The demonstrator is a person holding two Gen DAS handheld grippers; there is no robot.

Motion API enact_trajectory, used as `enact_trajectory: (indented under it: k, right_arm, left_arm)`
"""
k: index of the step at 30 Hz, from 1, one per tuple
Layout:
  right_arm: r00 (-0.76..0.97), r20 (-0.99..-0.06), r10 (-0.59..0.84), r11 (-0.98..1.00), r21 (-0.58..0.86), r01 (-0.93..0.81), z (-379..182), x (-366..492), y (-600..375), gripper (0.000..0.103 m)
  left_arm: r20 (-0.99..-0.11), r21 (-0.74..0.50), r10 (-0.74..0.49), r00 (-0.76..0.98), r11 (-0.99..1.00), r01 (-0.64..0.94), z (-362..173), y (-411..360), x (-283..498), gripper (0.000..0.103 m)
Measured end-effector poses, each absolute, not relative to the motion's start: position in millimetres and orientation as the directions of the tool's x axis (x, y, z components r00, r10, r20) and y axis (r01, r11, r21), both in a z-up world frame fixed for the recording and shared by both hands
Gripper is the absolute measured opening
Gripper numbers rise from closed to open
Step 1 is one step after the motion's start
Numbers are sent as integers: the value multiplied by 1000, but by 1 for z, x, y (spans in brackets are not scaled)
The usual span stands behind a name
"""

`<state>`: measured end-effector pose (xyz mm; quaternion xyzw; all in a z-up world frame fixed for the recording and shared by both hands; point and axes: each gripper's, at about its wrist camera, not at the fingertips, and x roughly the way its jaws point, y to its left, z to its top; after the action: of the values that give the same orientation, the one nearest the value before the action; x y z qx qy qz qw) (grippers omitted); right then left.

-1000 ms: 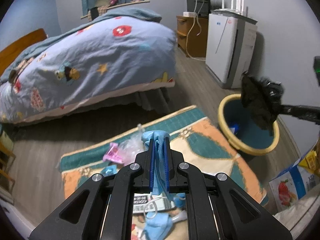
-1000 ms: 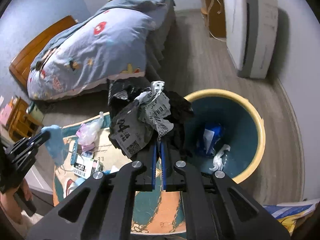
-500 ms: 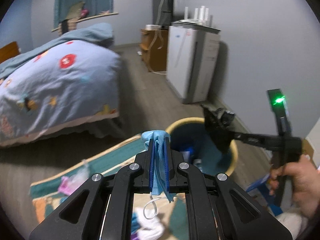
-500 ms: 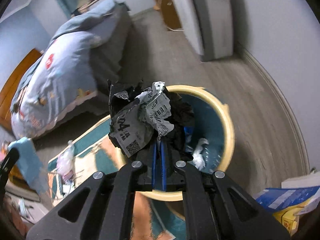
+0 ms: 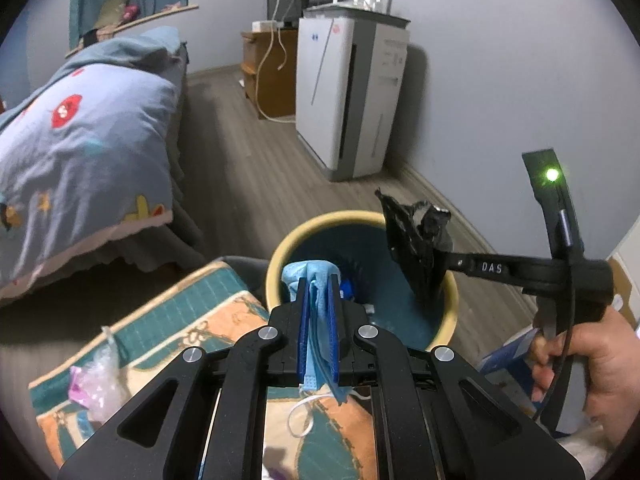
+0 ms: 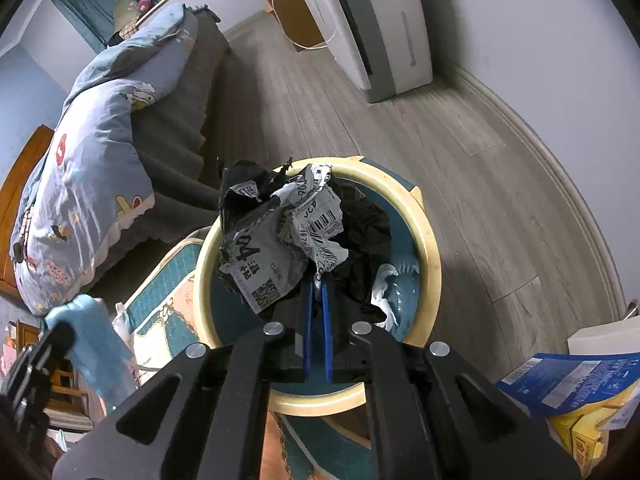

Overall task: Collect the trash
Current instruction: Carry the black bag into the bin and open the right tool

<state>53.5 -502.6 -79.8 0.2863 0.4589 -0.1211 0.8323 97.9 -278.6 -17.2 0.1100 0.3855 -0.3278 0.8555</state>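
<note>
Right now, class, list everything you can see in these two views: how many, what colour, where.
bin: one, cream rim, teal inside, on floor by rug
crumpled mailer: one, black and grey, over bin
face mask: one, light blue, at bin's near rim
rug: one, teal and orange, floor
plastic bag: one, clear and pink, on rug
bed: one, blue quilt, left
air purifier: one, white, by wall
left hand-held gripper: black, shut on mask
right hand-held gripper: black, shut on mailer

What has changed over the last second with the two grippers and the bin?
Both grippers closed in on the yellow-rimmed bin: the right gripper now holds its crumpled black mailer bag over the opening, and the left gripper brought the blue face mask up to the rim. Both grips unchanged; nothing dropped.
</note>
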Motion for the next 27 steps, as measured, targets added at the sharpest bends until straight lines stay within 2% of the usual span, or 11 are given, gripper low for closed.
enact_trajectory:
  k: [13,21,27]
  right_arm:
    - [502,-861,86,791,365,491,-102,68,-501,4]
    - [504,-861,77,777,368,510,-104,71,-502,4]
    - [519,-853,57,762,373,529,-102,69,-505,4]
  left_arm:
    - [-775,-82,-459,435,754,651,-51,-292,115,9]
    - [-754,-86,-492,436,731,676,-48,-306,126,9]
    - [-724,-61,-509,465,719,692,-37,-319,132,17]
